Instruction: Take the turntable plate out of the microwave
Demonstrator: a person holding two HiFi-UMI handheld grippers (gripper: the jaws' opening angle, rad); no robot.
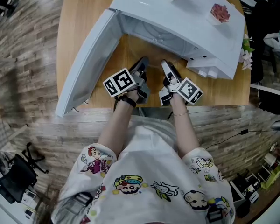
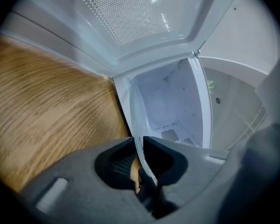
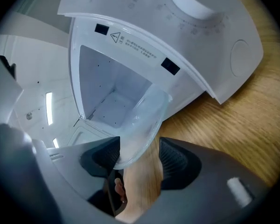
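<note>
Left gripper (image 2: 137, 141) on turntable plate (image 3: 142, 125), edge toward microwave (image 3: 177, 17)

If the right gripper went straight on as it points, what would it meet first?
The plate, whose rim lies between the open jaws of the right gripper; the microwave seems farther behind.

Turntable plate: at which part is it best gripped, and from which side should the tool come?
Grip the turntable plate by its thin near rim, coming from the microwave's open front: the slim glass edge fits between pads, as in the left tool.
</note>
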